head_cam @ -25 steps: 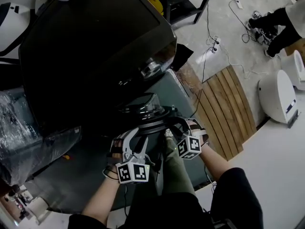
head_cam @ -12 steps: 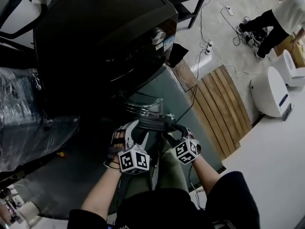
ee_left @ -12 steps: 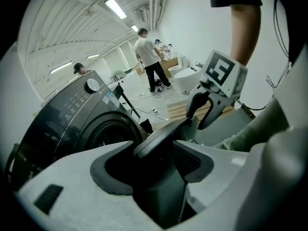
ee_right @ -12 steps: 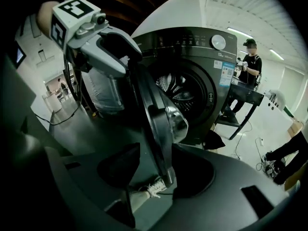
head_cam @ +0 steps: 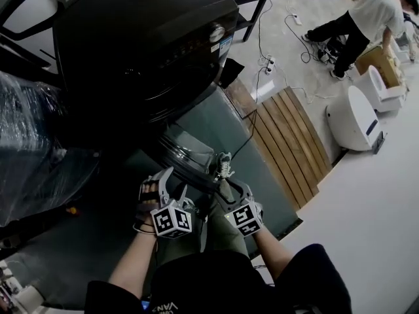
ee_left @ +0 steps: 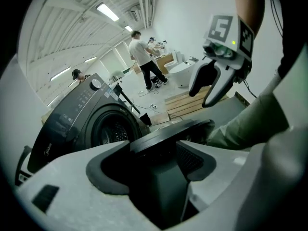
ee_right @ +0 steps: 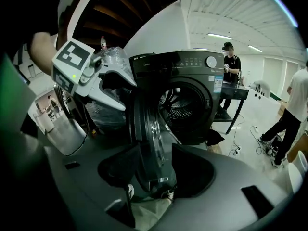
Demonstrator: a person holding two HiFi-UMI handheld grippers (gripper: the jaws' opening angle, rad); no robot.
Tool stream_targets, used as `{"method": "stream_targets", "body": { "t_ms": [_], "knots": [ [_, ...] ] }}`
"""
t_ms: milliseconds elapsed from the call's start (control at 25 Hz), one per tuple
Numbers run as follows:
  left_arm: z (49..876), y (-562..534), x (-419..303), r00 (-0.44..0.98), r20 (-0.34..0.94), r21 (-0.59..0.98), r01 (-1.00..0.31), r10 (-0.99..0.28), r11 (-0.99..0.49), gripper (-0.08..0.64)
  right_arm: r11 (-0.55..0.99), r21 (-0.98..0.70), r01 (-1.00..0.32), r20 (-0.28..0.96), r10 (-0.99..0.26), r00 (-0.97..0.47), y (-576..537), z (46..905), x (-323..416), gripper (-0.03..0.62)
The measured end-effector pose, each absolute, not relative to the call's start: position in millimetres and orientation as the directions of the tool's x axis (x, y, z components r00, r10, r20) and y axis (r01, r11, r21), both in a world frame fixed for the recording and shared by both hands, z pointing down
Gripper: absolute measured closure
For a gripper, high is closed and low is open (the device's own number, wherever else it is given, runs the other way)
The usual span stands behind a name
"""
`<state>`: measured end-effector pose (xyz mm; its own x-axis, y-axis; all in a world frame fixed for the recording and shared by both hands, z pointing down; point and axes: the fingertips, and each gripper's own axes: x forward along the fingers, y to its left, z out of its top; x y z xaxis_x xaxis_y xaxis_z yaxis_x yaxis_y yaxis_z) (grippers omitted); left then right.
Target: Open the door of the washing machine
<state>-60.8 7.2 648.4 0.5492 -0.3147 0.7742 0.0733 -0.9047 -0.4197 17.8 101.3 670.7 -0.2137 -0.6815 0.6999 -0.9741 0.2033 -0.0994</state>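
The black washing machine [head_cam: 144,31] stands at the top of the head view, its drum [ee_right: 180,102] exposed. Its round door [head_cam: 190,162] is swung out toward me. My left gripper [head_cam: 173,187] sits at the door's near rim. In the left gripper view the rim [ee_left: 168,134] lies between the jaws of my left gripper [ee_left: 154,160], which have just been opening. My right gripper [head_cam: 229,191] is at the rim's right side. The door's edge [ee_right: 147,129] passes between its jaws [ee_right: 154,170] with gaps showing; they too have just been opening.
A person [head_cam: 360,12] bends over boxes at the far right. A white rounded device [head_cam: 353,120] and a wooden slat panel [head_cam: 288,142] lie to the right of the machine. Cables [head_cam: 275,64] run across the floor. Plastic-wrapped goods [head_cam: 33,129] stand on the left.
The door has swung farther out from the machine, and both grippers came back toward me with it. Both pairs of jaws have spread wider around the rim.
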Motion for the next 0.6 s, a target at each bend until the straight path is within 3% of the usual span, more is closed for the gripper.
{"method": "stream_targets", "body": {
  "t_ms": [120, 320, 600],
  "knots": [
    [646, 14, -92, 0.522, 0.785, -0.429, 0.071, -0.332, -0.901, 0.267, 0.213, -0.113, -0.971, 0.681, -0.695, -0.232, 102, 653, -2, 0.382],
    [646, 16, -148, 0.487, 0.795, -0.339, -0.137, -0.362, -0.931, 0.268, 0.288, -0.094, -0.953, 0.668, -0.692, -0.275, 92, 634, -27, 0.387],
    [653, 17, -226, 0.41, 0.819, -0.212, -0.434, -0.401, -0.876, 0.327, 0.378, -0.08, -0.922, 0.643, -0.687, -0.338, 63, 610, -62, 0.388]
  ]
}}
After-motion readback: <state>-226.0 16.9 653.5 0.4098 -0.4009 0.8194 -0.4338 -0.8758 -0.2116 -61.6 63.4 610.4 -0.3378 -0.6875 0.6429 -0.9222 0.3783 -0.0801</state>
